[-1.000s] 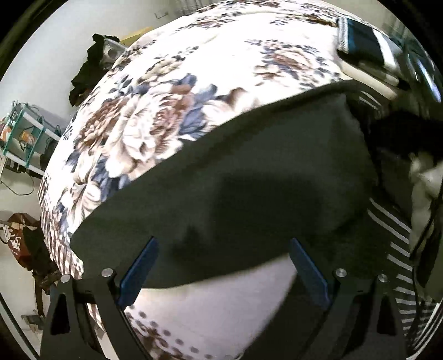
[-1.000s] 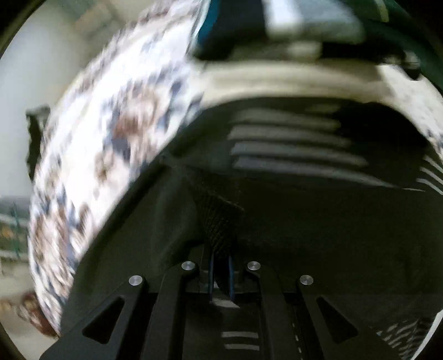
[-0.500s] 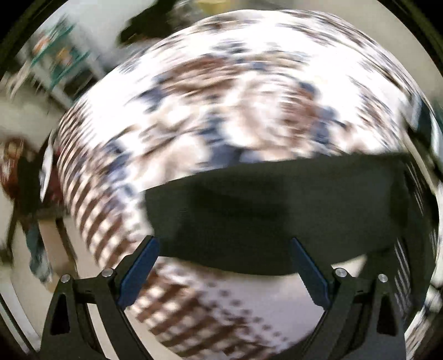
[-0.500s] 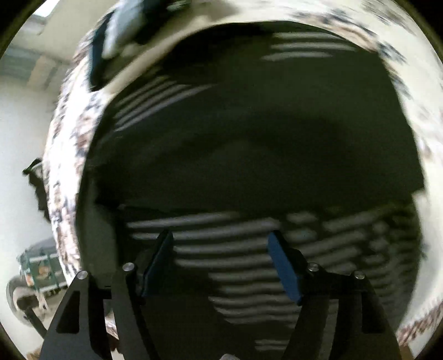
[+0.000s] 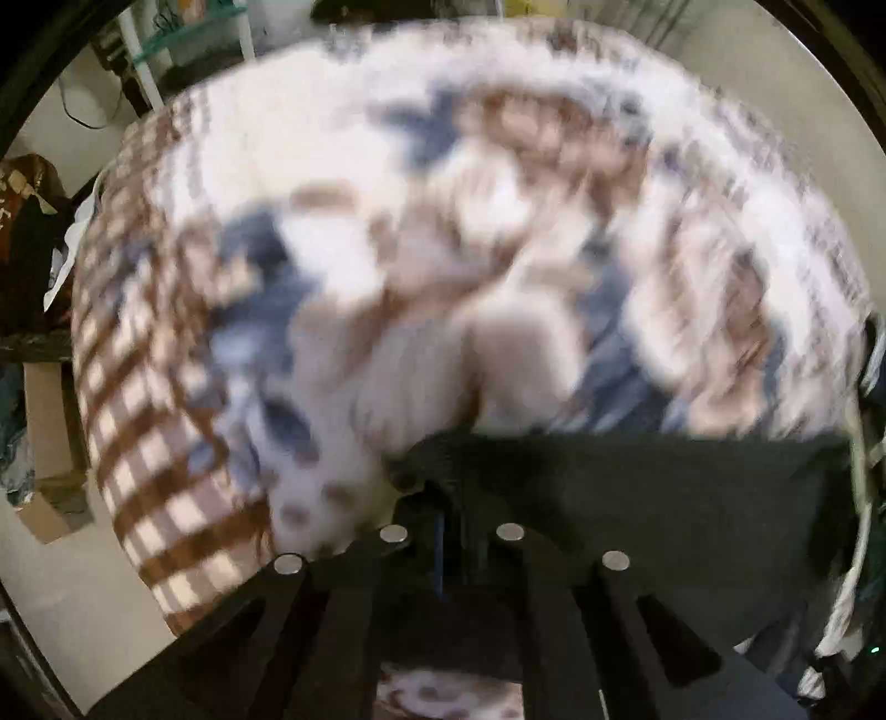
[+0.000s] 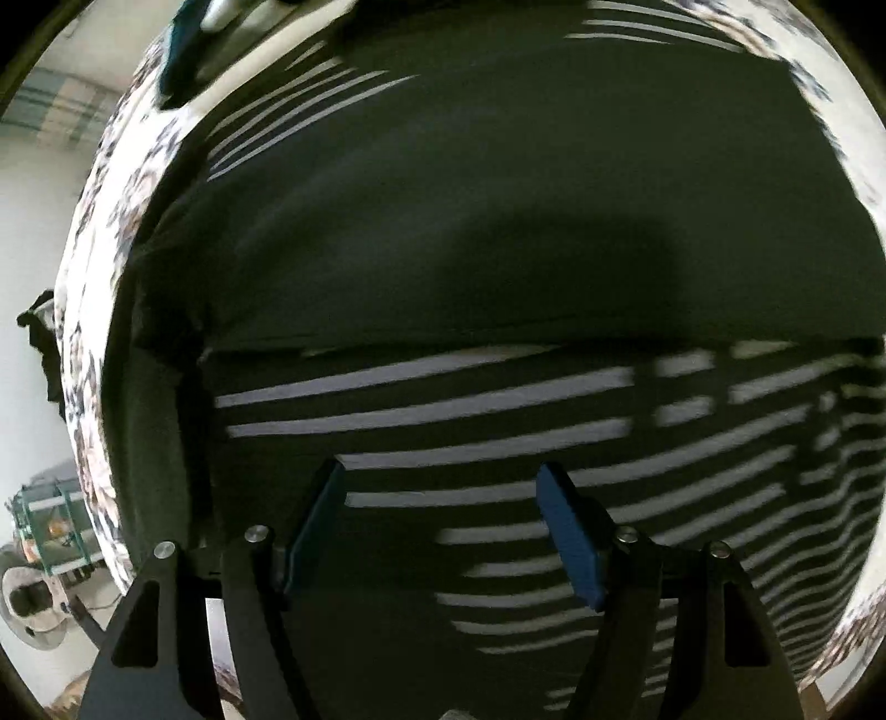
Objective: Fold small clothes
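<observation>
1. Two grippers are in use, one per hand. The left gripper [image 5: 451,531] has its jaws together, pinching the corner of the dark garment [image 5: 637,498]. The right gripper [image 6: 443,531] stands with its jaws apart, nothing between its blue pads [image 6: 570,531], above striped cloth.
2. In the right wrist view there is one plain dark garment [image 6: 470,194] lying flat across the upper half of the frame, and one dark cloth with white stripes [image 6: 498,443] in the lower half. Whether the stripes belong to the same garment or to another piece under it I cannot tell.
3. One more folded item, teal and pale, sits at the far top left [image 6: 188,50]; it is too blurred to name.
4. In the left wrist view the dark garment's far edge runs straight to the right from the pinched corner. Beyond that edge the bed is bare, giving wide open room ahead and to the left.
5. In the right wrist view the plain garment's near edge crosses the frame just above the stripes, and its left side ends near the bed's edge.
6. The surface is one bed cover [image 5: 498,221], white with brown and blue flowers and a brown checked border [image 5: 155,471] along its left side.
7. Around the bed: pale floor, a cardboard box [image 5: 44,515], a green-framed shelf [image 6: 50,526] and a pale wall [image 6: 33,221].
</observation>
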`<action>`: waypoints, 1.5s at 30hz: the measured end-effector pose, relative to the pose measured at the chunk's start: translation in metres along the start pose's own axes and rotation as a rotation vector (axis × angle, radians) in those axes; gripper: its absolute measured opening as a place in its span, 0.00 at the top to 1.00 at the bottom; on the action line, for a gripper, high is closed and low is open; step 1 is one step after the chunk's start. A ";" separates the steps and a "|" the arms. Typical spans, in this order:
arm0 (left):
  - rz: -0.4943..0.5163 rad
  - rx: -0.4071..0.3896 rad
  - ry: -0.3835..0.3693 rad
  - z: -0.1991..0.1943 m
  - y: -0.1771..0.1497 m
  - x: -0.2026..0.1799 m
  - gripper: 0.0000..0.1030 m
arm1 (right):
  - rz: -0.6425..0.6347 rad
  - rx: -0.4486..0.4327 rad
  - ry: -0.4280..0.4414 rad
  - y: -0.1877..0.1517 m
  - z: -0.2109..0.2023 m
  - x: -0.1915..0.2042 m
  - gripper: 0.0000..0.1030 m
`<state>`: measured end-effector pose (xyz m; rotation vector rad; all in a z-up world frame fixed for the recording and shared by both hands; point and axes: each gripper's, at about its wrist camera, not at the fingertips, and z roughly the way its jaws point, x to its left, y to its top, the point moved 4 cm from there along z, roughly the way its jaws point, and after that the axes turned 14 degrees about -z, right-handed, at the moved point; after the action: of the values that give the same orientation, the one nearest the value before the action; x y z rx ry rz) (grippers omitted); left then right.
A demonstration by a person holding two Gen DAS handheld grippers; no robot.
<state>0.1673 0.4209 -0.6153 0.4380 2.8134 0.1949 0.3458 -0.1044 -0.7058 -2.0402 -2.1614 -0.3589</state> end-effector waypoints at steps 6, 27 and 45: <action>-0.100 -0.149 -0.194 -0.065 0.069 -0.025 0.99 | -0.099 0.007 0.018 0.017 0.015 0.058 0.29; -0.458 0.109 -0.360 0.021 0.072 0.014 0.29 | -0.059 -0.039 0.046 0.045 0.046 0.125 0.29; -0.200 -0.146 -0.238 -0.001 0.098 -0.067 0.93 | 0.047 -0.161 0.089 0.092 0.007 0.062 0.11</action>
<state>0.2552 0.4920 -0.5798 0.1351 2.5661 0.2827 0.4334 -0.0390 -0.6891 -2.1084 -2.0906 -0.6241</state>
